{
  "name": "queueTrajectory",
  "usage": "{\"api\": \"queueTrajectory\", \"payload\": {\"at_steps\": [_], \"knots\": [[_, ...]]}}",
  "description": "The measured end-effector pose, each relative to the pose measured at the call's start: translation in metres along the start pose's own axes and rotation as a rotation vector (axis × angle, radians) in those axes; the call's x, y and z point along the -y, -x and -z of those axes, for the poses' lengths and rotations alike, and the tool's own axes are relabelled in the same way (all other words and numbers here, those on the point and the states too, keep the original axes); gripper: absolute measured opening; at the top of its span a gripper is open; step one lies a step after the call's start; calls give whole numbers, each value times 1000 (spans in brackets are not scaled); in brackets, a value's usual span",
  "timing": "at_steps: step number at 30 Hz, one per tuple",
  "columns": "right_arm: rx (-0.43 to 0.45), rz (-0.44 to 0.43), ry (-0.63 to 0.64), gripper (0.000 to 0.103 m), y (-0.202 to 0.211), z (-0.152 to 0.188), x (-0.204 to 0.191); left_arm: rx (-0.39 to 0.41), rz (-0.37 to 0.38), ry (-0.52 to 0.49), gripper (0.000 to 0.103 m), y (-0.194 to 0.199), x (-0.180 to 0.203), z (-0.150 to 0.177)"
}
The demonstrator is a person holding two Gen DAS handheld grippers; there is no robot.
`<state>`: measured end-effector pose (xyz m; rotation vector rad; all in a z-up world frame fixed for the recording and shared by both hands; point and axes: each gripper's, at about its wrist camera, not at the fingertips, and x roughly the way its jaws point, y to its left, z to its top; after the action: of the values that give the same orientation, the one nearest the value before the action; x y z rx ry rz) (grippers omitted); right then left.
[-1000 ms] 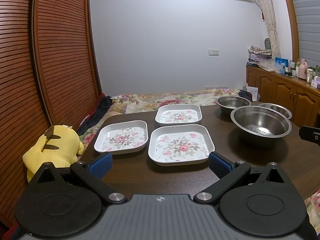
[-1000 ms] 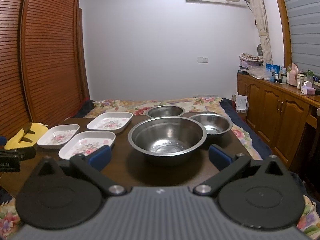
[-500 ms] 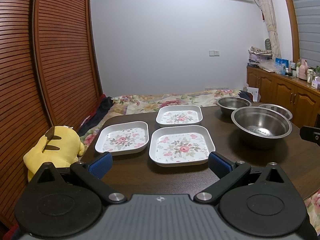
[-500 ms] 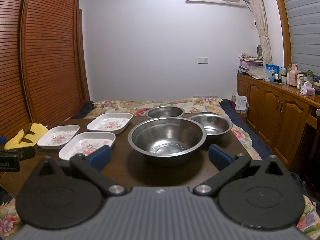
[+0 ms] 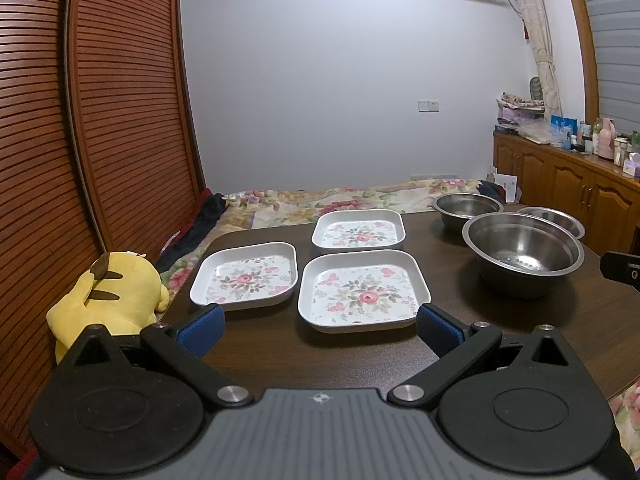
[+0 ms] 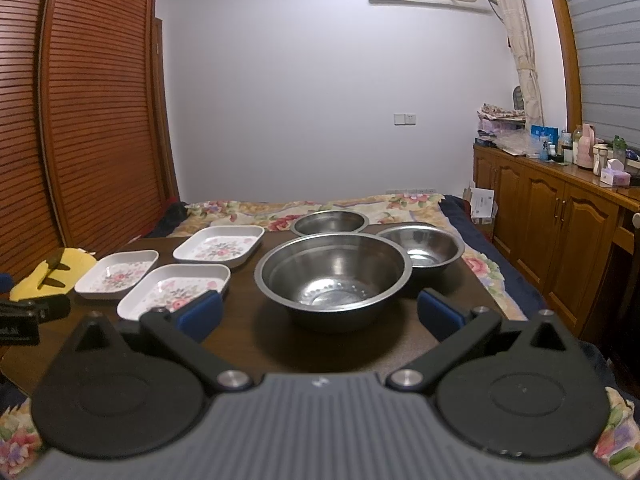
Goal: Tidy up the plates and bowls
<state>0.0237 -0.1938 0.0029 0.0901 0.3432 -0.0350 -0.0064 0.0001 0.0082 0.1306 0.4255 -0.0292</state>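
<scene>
1. We find the left tool [image 5: 319, 330] spread, empty; a plate [image 5: 362, 290] lies just ahead.
2. Right tool [image 6: 319, 312] spread; a bowl [image 6: 334, 276] lies ahead.
3. We judge both stiff and slippery; grip rims.

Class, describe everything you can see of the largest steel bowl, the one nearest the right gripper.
The largest round stainless-steel bowl stands upright on the dark wooden table, straight ahead of the open right gripper, which does not touch it. It has a thin rolled rim, shiny sloping walls and a flat bottom with faint ringed marks; it looks empty. Two smaller steel bowls stand behind it, the right one very close; contact cannot be told. The floral white square plates lie apart on its left.
</scene>
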Motion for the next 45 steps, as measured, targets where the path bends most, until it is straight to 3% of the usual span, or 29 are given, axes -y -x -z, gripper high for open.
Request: {"api": "queueTrajectory", "payload": {"at_steps": [45], "knots": [[-17,-56,24,103,-6,3,-11,1,-13,33,103,-2,-15,-2]]}}
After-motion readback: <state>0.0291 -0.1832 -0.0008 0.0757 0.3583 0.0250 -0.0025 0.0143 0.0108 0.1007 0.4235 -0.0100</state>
